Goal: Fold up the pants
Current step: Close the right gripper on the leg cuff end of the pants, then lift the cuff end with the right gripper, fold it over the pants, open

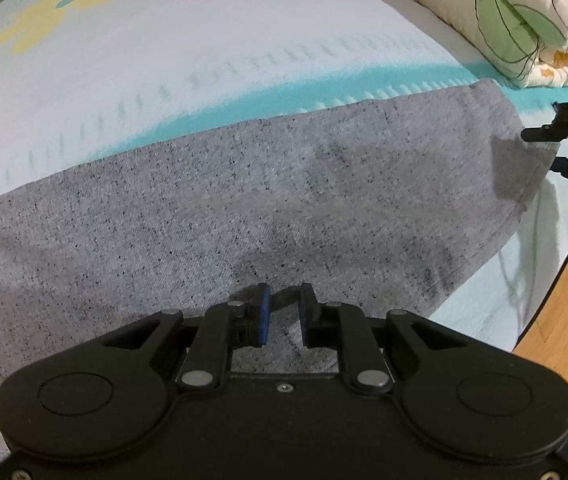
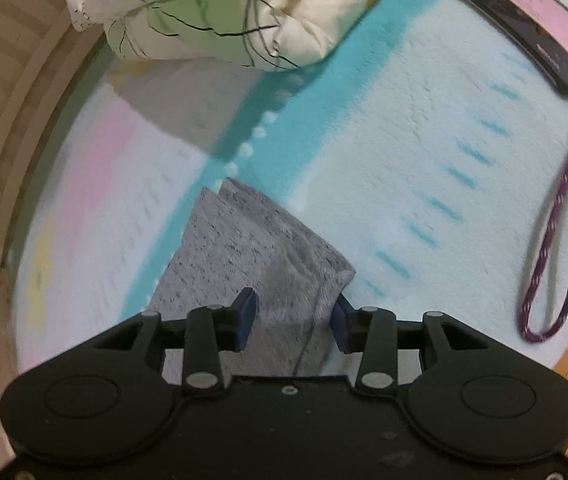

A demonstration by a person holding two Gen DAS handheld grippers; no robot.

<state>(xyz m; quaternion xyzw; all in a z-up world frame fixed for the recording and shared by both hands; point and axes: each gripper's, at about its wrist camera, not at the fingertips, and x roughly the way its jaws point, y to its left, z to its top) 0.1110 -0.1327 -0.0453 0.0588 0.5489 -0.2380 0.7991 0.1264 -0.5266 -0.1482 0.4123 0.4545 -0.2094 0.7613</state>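
Grey speckled pants (image 1: 244, 208) lie flat across a pastel bed sheet (image 1: 164, 72). My left gripper (image 1: 284, 312) hovers low over the near part of the cloth, its blue pads (image 1: 263, 316) a narrow gap apart, with no cloth visibly pinched. At the far right of that view my right gripper (image 1: 551, 150) straddles the pants' end corner, which lifts slightly. In the right wrist view the hemmed end of the pants (image 2: 244, 248) runs in between the wide-apart pads of my right gripper (image 2: 292, 316). The hem's edge lies close by the right pad (image 2: 339, 322).
A folded quilt with green leaves (image 1: 515, 20) (image 2: 212, 12) lies at the sheet's far edge. A phone in a pink case (image 2: 523, 20) with a purple wrist strap (image 2: 559, 240) rests on the sheet. Wooden floor (image 1: 563, 304) shows past the bed's edge.
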